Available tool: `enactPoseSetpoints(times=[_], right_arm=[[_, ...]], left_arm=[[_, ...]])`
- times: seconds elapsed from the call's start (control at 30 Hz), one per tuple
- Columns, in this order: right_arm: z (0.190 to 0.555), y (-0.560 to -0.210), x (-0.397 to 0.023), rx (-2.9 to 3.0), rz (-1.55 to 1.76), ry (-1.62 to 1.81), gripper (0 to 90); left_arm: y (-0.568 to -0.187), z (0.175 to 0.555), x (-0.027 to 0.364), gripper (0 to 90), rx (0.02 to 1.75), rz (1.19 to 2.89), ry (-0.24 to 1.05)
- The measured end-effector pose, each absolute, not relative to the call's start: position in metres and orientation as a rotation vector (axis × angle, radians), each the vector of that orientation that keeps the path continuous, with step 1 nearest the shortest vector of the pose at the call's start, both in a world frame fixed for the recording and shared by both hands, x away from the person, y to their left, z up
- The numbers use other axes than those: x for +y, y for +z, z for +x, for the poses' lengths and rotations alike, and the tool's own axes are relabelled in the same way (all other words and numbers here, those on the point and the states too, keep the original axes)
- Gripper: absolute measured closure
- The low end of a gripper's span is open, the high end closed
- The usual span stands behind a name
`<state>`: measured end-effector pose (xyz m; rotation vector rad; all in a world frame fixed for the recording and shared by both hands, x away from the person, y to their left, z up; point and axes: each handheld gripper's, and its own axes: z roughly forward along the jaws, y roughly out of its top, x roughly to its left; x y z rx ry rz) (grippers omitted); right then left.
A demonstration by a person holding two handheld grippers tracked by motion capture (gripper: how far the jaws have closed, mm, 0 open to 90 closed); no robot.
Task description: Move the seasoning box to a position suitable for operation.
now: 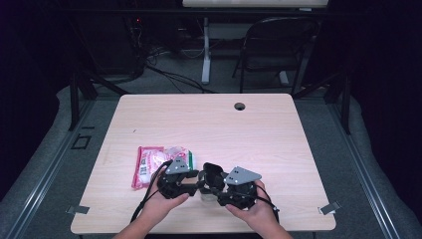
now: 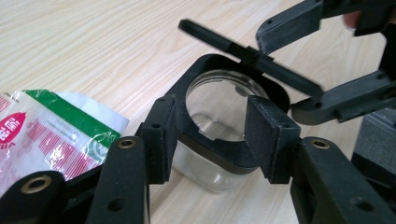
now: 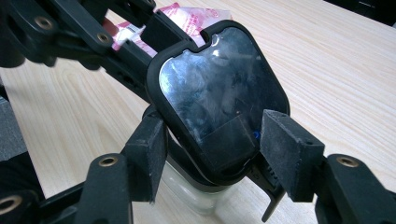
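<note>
A small clear jar (image 1: 206, 193) with a black collar stands near the table's front edge, its black hinged lid (image 1: 213, 173) tipped up. My left gripper (image 1: 198, 182) comes in from the left, and my right gripper (image 1: 215, 189) from the right. In the left gripper view the jar (image 2: 212, 109) sits between the open jaws of my left gripper (image 2: 215, 140), and the pads stand beside the collar. In the right gripper view the raised lid (image 3: 219, 88) rises between the open jaws of my right gripper (image 3: 217, 154), above the glass (image 3: 196, 193).
A pink and white snack packet (image 1: 152, 164) lies flat just left of the left gripper, also seen as the packet (image 2: 51, 133). The wooden table (image 1: 209, 124) has a cable hole (image 1: 240, 106) at the back. A folding chair (image 1: 278, 45) stands behind the table.
</note>
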<state>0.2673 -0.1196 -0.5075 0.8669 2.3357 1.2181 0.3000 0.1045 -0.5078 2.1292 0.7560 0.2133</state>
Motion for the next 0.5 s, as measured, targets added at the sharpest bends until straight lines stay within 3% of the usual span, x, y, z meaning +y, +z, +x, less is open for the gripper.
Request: enactPoseSetpoints(times=[0.2,0.5], right_arm=[[0.268,-0.5072,-0.1209,2.342,0.87,1.226,41.7],[0.2687,-0.5083,-0.1259,2.338,0.897,1.235,41.6]], left_arm=[[-0.5127,0.3002,0.1016,50.1,0.753,2.145,0.234],[-0.5147,0.3022,0.1034,53.9,0.756,2.128,0.185]])
